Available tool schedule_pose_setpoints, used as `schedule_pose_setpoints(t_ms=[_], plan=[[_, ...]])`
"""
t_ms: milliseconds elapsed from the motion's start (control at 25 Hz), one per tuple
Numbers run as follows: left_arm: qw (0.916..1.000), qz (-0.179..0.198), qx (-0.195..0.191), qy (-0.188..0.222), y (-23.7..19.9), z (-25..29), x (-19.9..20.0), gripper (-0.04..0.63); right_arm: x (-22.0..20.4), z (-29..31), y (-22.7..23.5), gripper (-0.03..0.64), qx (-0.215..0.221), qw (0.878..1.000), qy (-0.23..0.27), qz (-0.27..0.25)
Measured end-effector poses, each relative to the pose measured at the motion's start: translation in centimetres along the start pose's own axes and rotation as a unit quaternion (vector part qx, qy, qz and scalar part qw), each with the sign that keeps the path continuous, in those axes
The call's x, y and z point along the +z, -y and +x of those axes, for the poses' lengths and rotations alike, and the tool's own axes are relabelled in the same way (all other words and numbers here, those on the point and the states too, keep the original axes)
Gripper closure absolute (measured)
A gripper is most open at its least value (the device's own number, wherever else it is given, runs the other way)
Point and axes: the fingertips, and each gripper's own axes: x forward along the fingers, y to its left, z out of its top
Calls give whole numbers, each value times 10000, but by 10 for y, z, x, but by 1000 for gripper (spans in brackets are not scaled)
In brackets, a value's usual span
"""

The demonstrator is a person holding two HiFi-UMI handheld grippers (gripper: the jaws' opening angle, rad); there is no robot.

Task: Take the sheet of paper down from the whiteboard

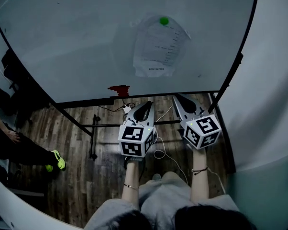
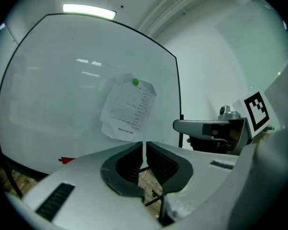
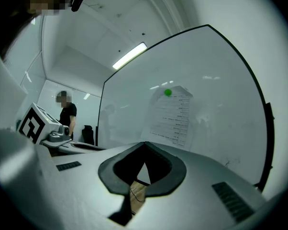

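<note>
A printed sheet of paper [image 1: 158,47] hangs on the whiteboard [image 1: 77,42], pinned at its top by a round green magnet [image 1: 164,20]. Its lower edge curls a little off the board. My left gripper [image 1: 148,104] and right gripper [image 1: 177,97] sit side by side below the board's bottom edge, both pointing at it and well short of the sheet. In the left gripper view the paper [image 2: 129,110] and magnet [image 2: 135,82] lie straight beyond the left gripper [image 2: 144,145], whose jaws are shut with nothing between them. In the right gripper view the paper [image 3: 172,116] is up and to the right of the right gripper [image 3: 144,144], also shut and empty.
A small red object [image 1: 119,89] sits at the board's lower edge. The board's black stand [image 1: 94,138] and loose cables [image 1: 159,150] are on the wooden floor below. A person with bright yellow shoes [image 1: 57,160] stands at the left.
</note>
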Motion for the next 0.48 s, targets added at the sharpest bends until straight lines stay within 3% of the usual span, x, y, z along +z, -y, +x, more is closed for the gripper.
schedule_pose_setpoints(t_ms=[480], plan=[[9995, 282, -110, 119, -1, 64, 33, 589, 20, 31, 62, 617, -147, 9997, 194, -20]])
